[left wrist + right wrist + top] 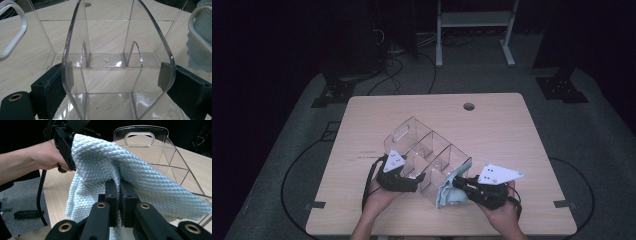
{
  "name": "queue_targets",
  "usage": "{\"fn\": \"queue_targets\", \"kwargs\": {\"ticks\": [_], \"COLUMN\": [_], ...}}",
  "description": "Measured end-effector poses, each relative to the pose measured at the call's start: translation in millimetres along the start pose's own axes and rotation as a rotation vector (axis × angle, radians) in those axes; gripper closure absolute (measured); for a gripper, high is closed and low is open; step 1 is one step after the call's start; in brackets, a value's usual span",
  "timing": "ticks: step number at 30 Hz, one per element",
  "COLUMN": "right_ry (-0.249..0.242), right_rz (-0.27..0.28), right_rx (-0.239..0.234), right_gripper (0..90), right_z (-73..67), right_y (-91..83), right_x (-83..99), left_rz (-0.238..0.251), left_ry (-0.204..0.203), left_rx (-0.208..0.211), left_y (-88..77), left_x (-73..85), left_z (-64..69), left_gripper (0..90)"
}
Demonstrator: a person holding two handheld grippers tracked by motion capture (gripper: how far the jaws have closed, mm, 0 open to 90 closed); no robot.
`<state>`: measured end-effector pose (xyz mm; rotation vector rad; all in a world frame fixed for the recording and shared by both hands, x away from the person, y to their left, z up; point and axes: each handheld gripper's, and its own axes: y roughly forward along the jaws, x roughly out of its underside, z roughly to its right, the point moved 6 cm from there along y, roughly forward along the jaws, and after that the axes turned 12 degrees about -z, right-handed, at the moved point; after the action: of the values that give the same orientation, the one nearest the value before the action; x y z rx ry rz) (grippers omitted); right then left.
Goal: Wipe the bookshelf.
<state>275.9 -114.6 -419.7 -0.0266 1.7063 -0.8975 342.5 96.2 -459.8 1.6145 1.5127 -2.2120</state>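
I see a clear organizer (427,152) lying across the middle of the wooden surface (502,130), nearer to my side. It is a plastic box with several dividers inside and a handle cut-out at its far end.

My left gripper (412,181) holds the organizer at its near left part. In the left gripper view the two black pads (53,87) stand wide and press from outside on both sides of a rounded transparent wall of the organizer (117,67), so the plastic sits between them. Through this wall I see the dividers and the wood grain of the surface (105,32) under it.

My right gripper (458,186) is at the near right end of the organizer and holds a light blue cloth (451,187). In the right gripper view the jaws are almost together and a fold of the cloth (105,170) is pinched between them. The cloth has a small diamond pattern, and it hangs over the near edge of the organizer (160,150), covering that end. Part of it falls down toward the surface (55,185).

In the same view I see the left hand (47,155) of the person farther away, with its gripper touching the upper left corner of the cloth.

Both hands come in from the bottom of the high view, near to each other, with the organizer between the two grippers.
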Motion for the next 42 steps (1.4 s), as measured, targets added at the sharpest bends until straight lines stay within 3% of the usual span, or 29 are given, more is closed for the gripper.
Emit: {"fn": "queue_targets", "kwargs": {"ticks": [5, 10, 17, 21, 25, 28, 30, 37, 39, 42], "right_ry": [0.032, 0.013, 0.021, 0.003, -0.032, -0.061, -0.070, -0.016, -0.013, -0.048], "right_rz": [0.006, 0.007, 0.016, 0.033, 0.044, 0.029, 0.018, 0.021, 0.022, 0.014], "right_rx": [0.024, 0.017, 0.024, 0.006, -0.059, -0.075, -0.059, -0.012, -0.018, -0.036], "right_gripper": [85.7, 85.7, 85.7, 85.7, 85.7, 85.7, 85.8, 85.8, 85.8, 85.8], "right_z": [10.7, 4.9, 7.7, -0.5, -19.4, -28.5, -26.6, -4.2, -6.1, -16.0], "right_y": [-3.5, -3.3, -7.0, -8.9, -4.7, 2.3, 5.4, 0.8, 1.3, 4.8], "right_x": [1.2, -1.2, -4.2, -12.4, -22.8, -25.1, -24.2, -21.3, -20.9, -22.2], "left_rz": [0.003, 0.006, 0.001, -0.001, 0.000, -0.001, 0.000, -0.001, 0.000, -0.004], "left_ry": [-0.001, -0.002, 0.002, 0.001, 0.006, 0.010, 0.009, 0.011, 0.010, 0.009], "left_rx": [0.000, 0.003, 0.002, 0.002, 0.004, 0.006, 0.007, 0.006, 0.006, 0.007], "left_y": [0.3, 0.2, 0.3, 0.0, 0.4, 0.3, 0.3, 0.4, 0.4, 0.1], "left_x": [-0.7, -0.1, -0.7, -0.1, -1.0, -1.0, -0.8, -1.3, -1.2, -0.6], "left_z": [0.5, 0.6, 0.7, 0.8, 1.9, 2.5, 2.5, 2.6, 2.7, 2.1], "left_gripper": [9.5, 9.5, 9.6, 9.5, 9.5, 9.5, 9.6, 9.5, 9.5, 9.5]}}
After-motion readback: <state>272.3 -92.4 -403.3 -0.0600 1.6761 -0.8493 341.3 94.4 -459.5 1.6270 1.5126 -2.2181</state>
